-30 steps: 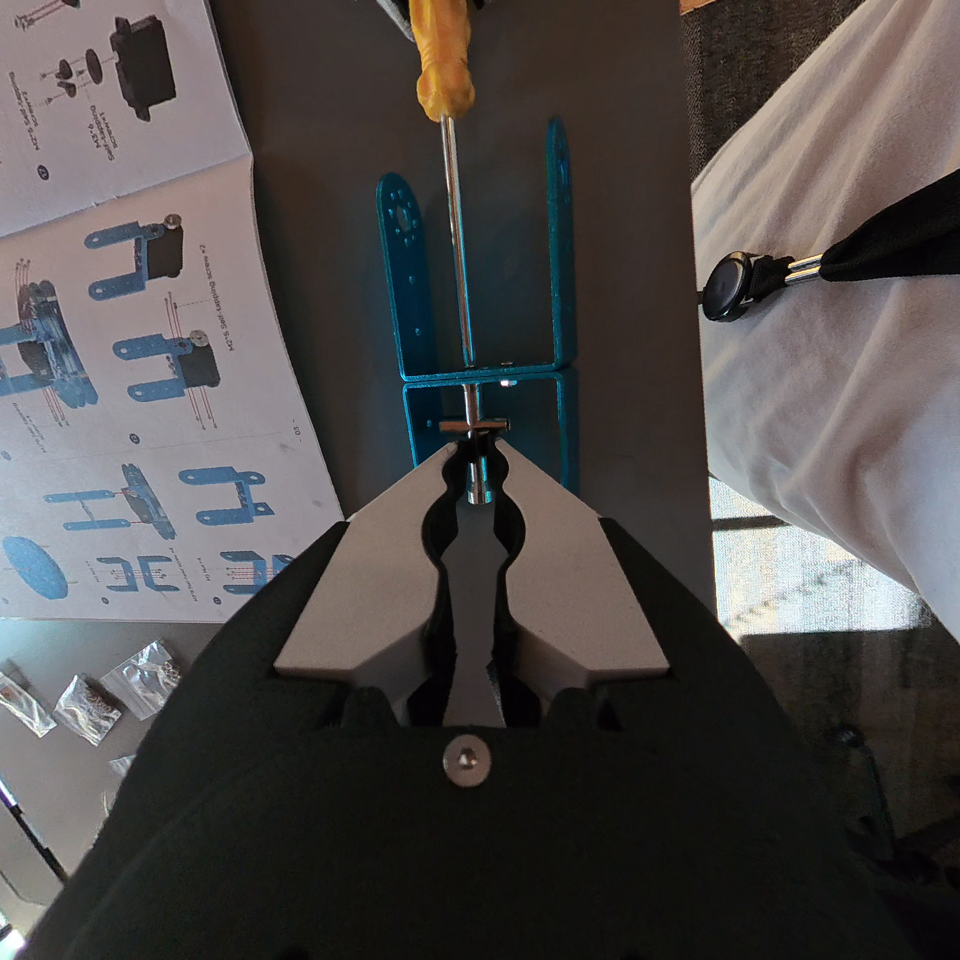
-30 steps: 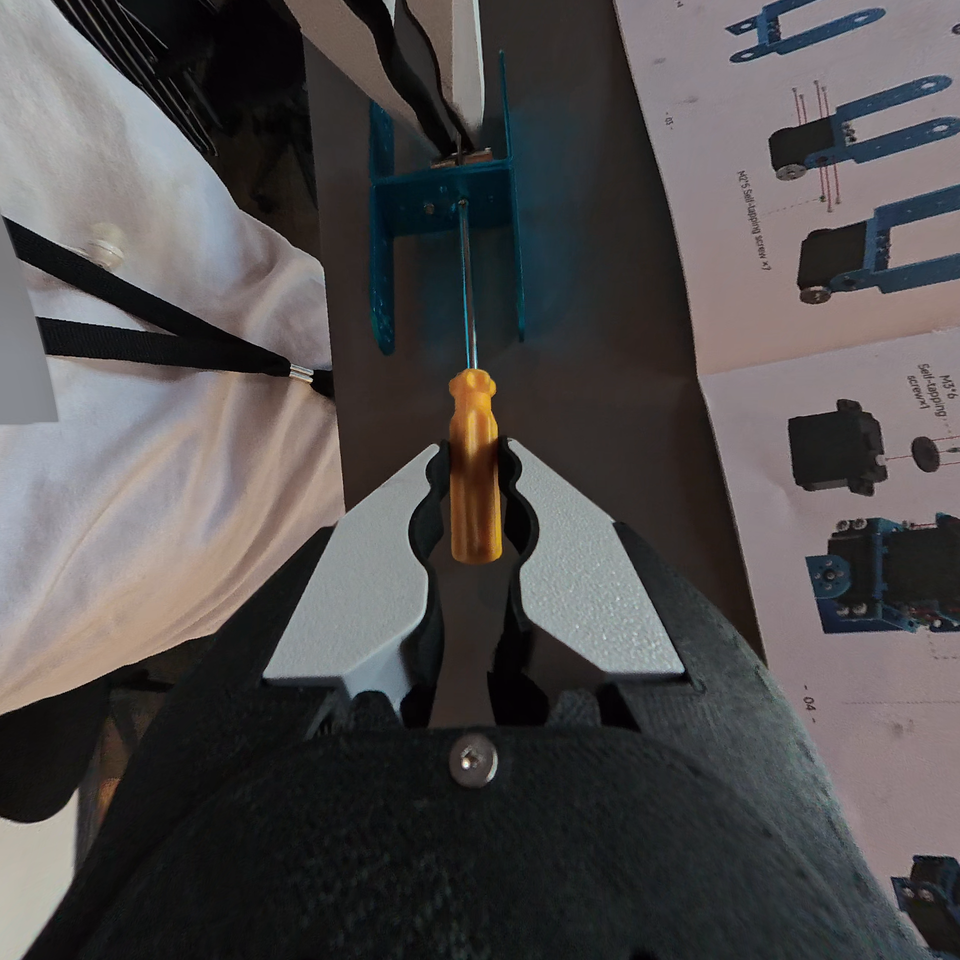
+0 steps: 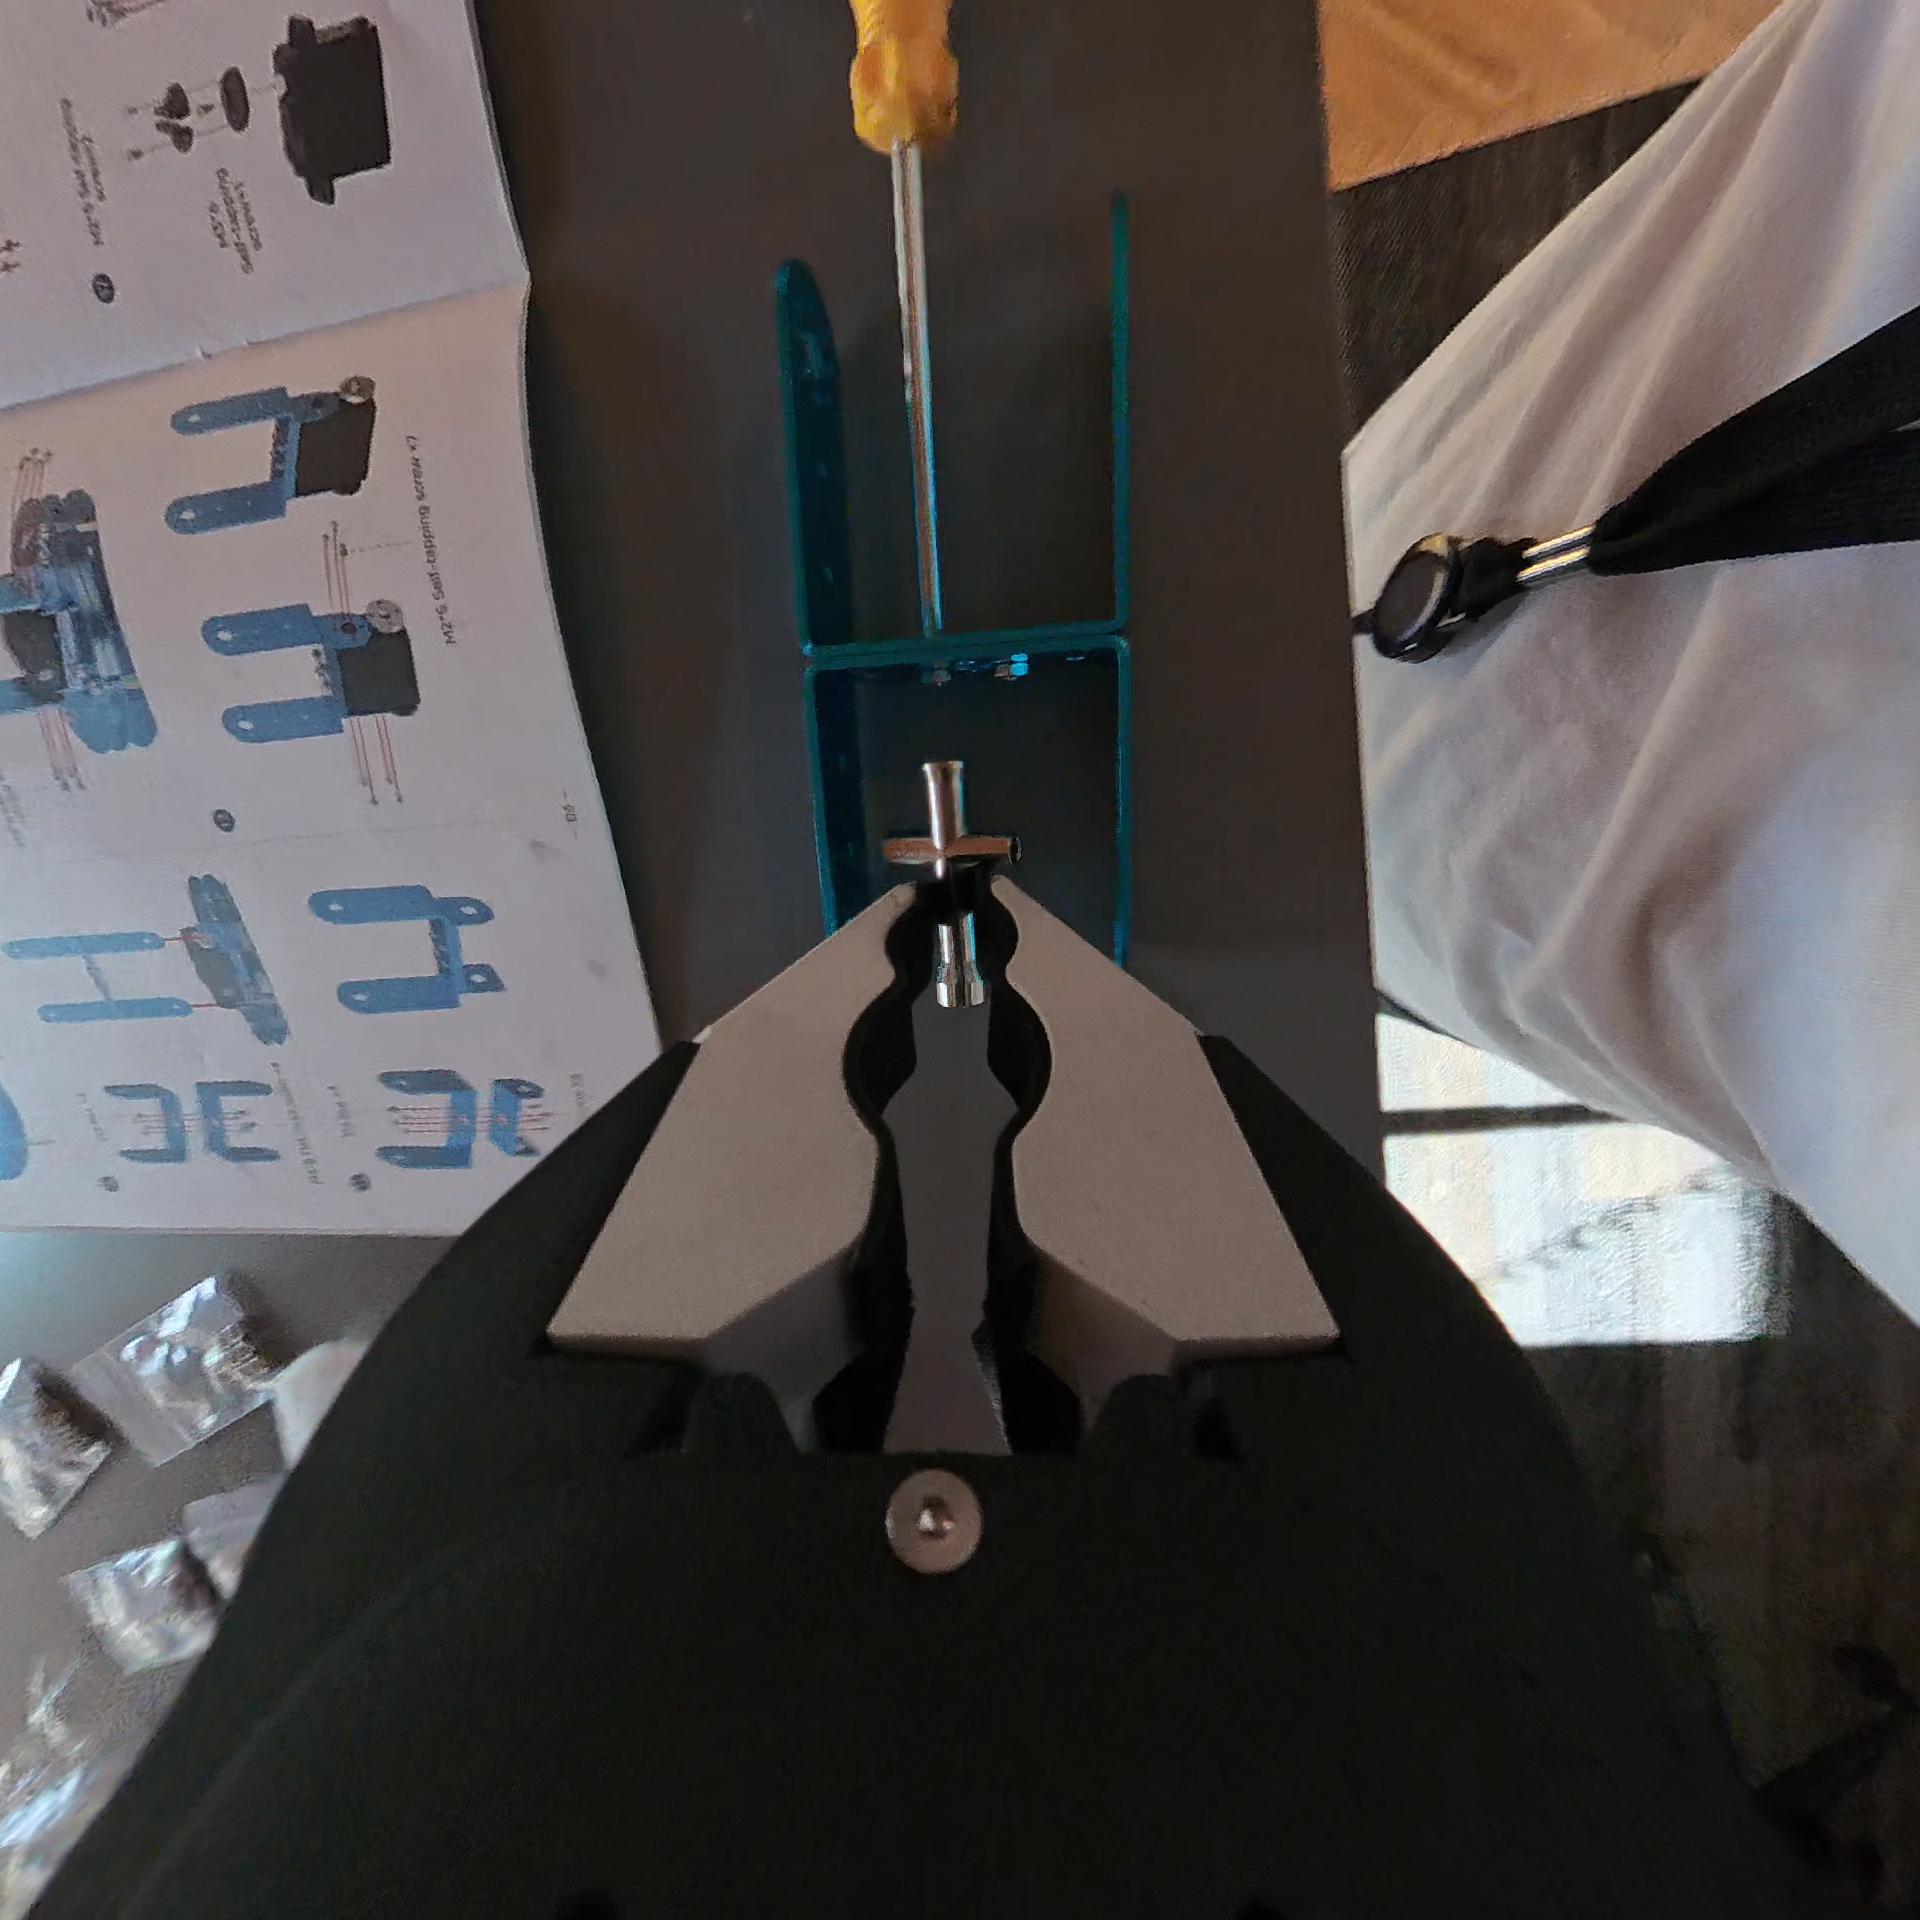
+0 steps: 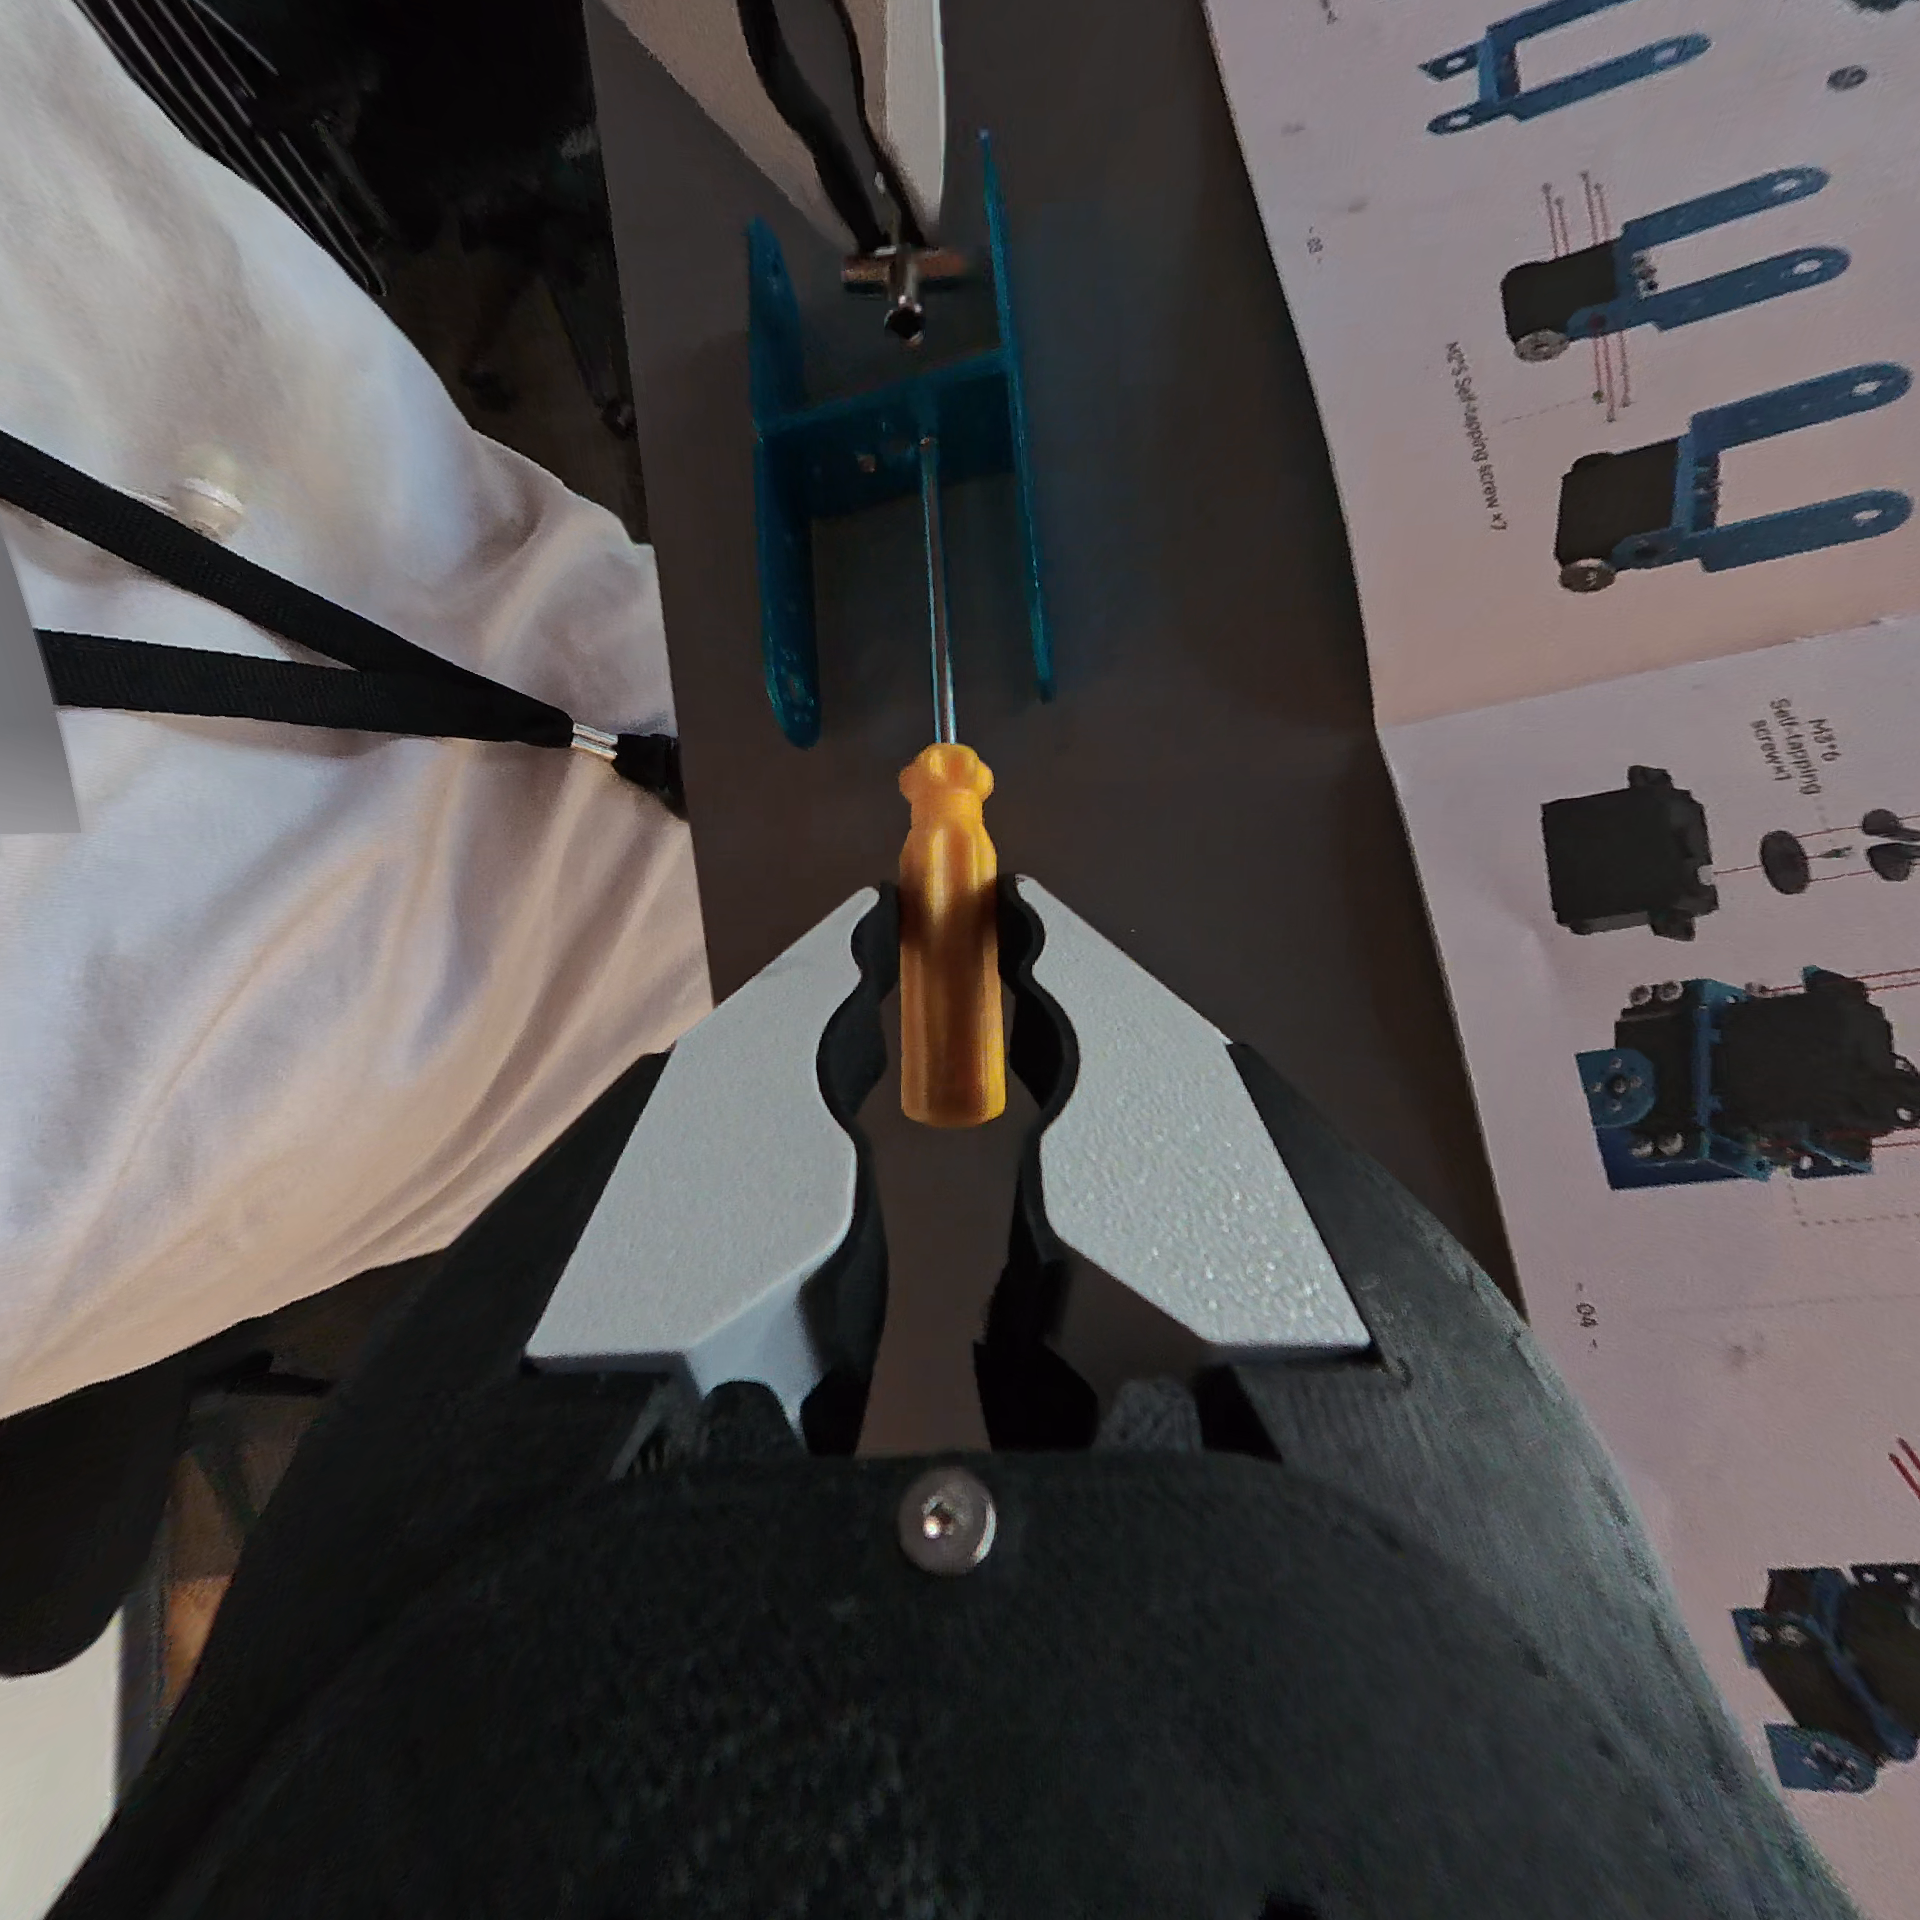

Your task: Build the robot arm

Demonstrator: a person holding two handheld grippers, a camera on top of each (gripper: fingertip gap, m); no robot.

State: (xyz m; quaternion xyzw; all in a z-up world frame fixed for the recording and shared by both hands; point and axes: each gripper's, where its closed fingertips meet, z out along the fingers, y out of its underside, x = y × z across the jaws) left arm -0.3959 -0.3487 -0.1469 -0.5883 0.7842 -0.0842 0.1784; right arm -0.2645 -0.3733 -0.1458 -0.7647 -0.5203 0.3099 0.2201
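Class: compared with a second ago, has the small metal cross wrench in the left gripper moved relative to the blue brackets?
Yes. The cross wrench has backed away from the blue brackets' joined bases.

On the table (image 3: 1226, 436) I find two U-brackets (image 3: 966, 665) set back to back, their bases touching. The cross wrench (image 3: 948, 852) sits between the arms of the bracket nearer my left gripper (image 3: 951, 914), clear of the joined bases. The screwdriver (image 4: 948, 935) lies along the far bracket's channel from my right gripper (image 4: 951, 904) — tip at the bases. The instruction sheet (image 3: 260, 623) lies left of the brackets in the left wrist view, small packets (image 3: 156, 1371) below it — a person's shirt (image 3: 1662, 727) to the right.
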